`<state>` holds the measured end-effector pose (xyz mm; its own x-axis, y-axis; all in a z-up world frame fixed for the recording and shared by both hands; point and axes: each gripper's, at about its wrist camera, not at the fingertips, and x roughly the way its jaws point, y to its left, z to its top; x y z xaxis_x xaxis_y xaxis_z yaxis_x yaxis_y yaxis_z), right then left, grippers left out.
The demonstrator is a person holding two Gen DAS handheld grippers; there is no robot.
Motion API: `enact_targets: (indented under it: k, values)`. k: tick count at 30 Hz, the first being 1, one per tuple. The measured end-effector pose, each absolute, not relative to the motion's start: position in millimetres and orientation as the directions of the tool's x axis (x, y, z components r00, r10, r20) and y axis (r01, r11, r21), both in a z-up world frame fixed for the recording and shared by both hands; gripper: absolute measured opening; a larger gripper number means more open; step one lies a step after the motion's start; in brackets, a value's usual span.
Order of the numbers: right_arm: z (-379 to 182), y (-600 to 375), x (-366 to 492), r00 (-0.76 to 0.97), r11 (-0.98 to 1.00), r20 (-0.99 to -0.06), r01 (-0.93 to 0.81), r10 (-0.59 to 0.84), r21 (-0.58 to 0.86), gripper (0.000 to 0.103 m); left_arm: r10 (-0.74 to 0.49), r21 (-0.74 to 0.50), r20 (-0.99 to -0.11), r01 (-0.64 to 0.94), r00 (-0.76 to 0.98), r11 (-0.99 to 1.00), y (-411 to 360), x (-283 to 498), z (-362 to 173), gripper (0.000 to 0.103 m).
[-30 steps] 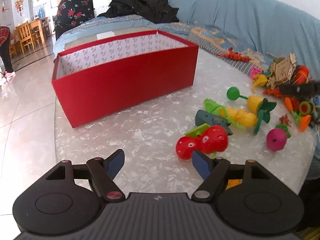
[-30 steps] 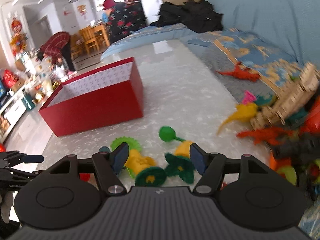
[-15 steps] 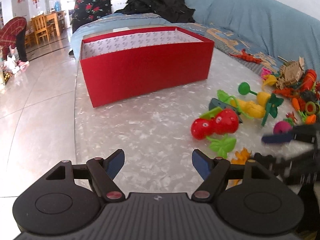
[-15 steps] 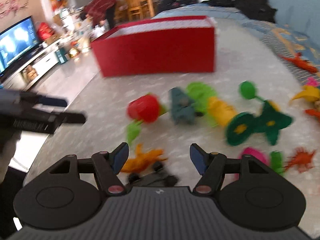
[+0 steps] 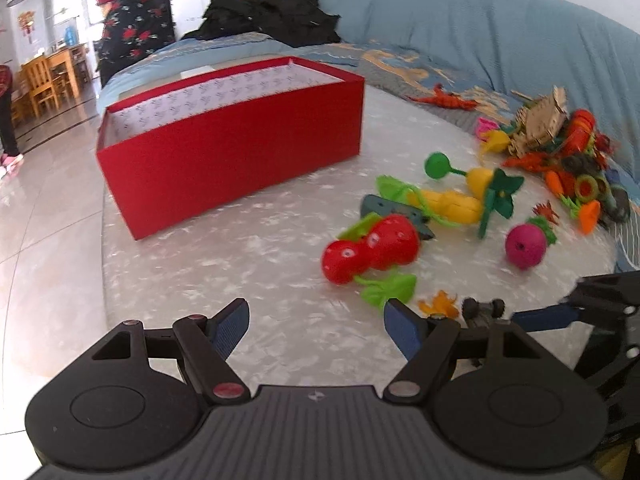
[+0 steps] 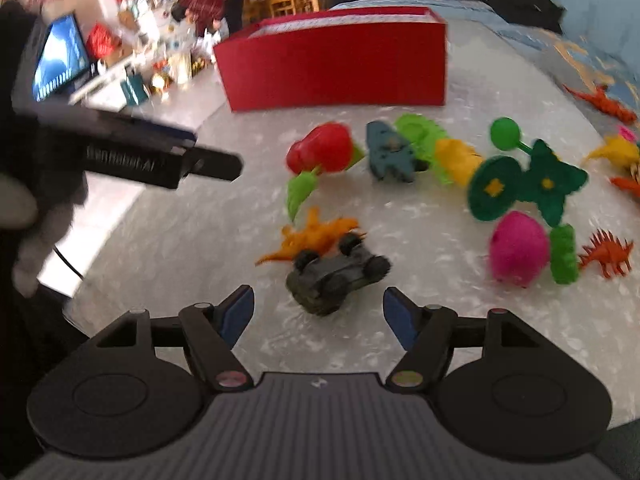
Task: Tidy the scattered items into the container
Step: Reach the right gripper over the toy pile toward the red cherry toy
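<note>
A red open box [image 5: 236, 148] stands at the back left of the pearly round table [image 5: 240, 276]; it also shows in the right wrist view [image 6: 336, 64]. Toys lie scattered to its right: a red cherry toy [image 5: 372, 248], a yellow corn toy [image 5: 448, 204], a pink ball toy [image 5: 524, 242]. My left gripper [image 5: 316, 324] is open and empty above the table's near edge. My right gripper [image 6: 318, 314] is open, just short of a dark overturned toy car [image 6: 336, 276] beside an orange dinosaur [image 6: 312, 236].
A pile of orange and wooden toys [image 5: 560, 140] lies at the table's right edge. A blue sofa [image 5: 480, 36] curves behind. A green flower toy [image 6: 524, 184] and an orange spiky dinosaur [image 6: 608, 256] lie right of the car. People stand far back left.
The right gripper has swung left and down toward the toy car and orange dinosaur. The left gripper has drawn back a little and turned right; the right gripper now shows at its right edge.
</note>
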<state>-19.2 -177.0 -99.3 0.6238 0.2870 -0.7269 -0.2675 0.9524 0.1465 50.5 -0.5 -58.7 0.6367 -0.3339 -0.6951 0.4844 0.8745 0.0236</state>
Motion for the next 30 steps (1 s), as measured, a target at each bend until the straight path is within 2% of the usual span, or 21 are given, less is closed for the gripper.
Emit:
enact_targets:
  k: [5,10,14,19,26,30]
  values:
    - [-102,-184,-14,0.643,0.971,-0.734,-0.215,0.22,0.104,0.069,-0.319,0.021,-0.696,0.462,0.644,0.887,4,52,-60,0.078]
    - [-94,-215,-11,0.67,0.984,-0.722,-0.097,0.175,0.148,0.069,-0.31,0.023,-0.703,0.456,0.64,0.89,3,54,-62,0.078]
    - [-92,-203,-18,0.683,0.979,-0.701,-0.155,0.205,0.136,0.069,-0.314,0.027,-0.71,0.471,0.63,0.882,-3,54,-64,0.078]
    - [-81,-182,-27,0.734,0.962,-0.633,-0.264,0.244,0.065,0.069,-0.308,0.035,-0.715,0.472,0.628,0.881,-6,56,-67,0.078]
    - [-60,-198,5,0.797,0.975,-0.572,-0.223,0.193,0.018,0.069,-0.305,0.034,-0.707,0.461,0.639,0.887,-10,62,-68,0.078]
    - [-62,-205,45,0.781,0.971,-0.589,-0.24,0.207,0.023,0.07,-0.279,0.038,-0.703,0.427,0.653,0.903,-8,70,-66,0.078]
